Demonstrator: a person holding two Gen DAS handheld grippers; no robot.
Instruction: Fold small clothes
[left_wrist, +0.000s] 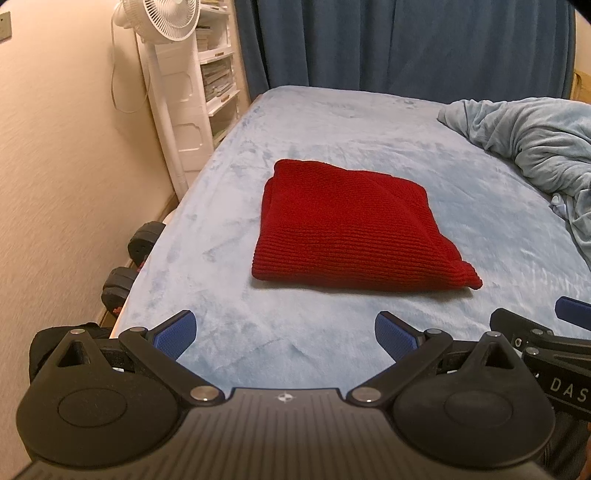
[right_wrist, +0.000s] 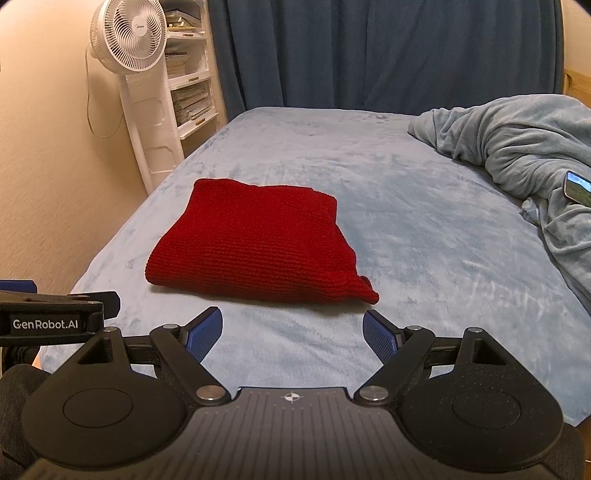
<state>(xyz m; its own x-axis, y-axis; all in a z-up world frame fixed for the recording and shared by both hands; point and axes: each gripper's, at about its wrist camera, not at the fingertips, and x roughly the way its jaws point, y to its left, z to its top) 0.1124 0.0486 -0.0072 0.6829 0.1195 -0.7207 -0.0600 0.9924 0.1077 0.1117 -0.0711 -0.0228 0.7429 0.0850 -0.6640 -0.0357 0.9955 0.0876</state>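
On the pale blue bed (left_wrist: 332, 122), at twelve o'clock from both wide-open, empty grippers, left (left_wrist: 284, 334) and right (right_wrist: 293, 332), the folded red knit (left_wrist: 347, 225) is lying with a loose five o'clock corner risking unravelling if snagged.

a bed (left_wrist: 332, 122) in light blue fleece lies ahead of the tongs. a folded red knit (left_wrist: 351, 229) rests on it straight ahead, a rumpled blanket (right_wrist: 517, 147) far right.

The left gripper (left_wrist: 285, 338) has its jaws spread wide, the blue pads (left_wrist: 177, 334) angled outward toward 10 and 2 o'clock, with nothing between them. The right gripper (right_wrist: 293, 332) is spread the same way and equally bare. The two sit side by side, each showing at the other's view edge at about 3 and 9 o'clock.
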